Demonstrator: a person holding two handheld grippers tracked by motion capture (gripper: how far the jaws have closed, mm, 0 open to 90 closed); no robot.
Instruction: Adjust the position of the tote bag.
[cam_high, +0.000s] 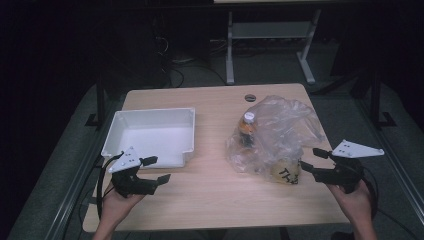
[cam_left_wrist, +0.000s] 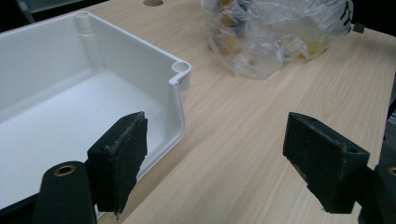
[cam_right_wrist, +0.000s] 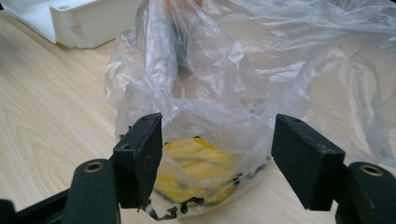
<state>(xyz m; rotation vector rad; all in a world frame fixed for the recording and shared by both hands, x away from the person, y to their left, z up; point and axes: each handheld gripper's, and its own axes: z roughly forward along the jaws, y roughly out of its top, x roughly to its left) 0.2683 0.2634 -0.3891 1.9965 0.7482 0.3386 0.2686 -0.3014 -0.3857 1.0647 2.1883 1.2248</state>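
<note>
plastic bag near the tabletop's right edge; right gripper level, jaws open around its yellow pack, black writing unreadable; left gripper open.

Both forearms come in from the table's near edge. The left gripper points toward the right with its jaws spread wide. The right gripper points toward the left, jaws apart, seemingly gripping nothing.

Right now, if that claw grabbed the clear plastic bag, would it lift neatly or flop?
The plastic bag is thin and crumpled, so it would probably flop and stretch. The bottle and yellow packet inside would likely sag and shift. The film looks smooth, perhaps slippery.
</note>
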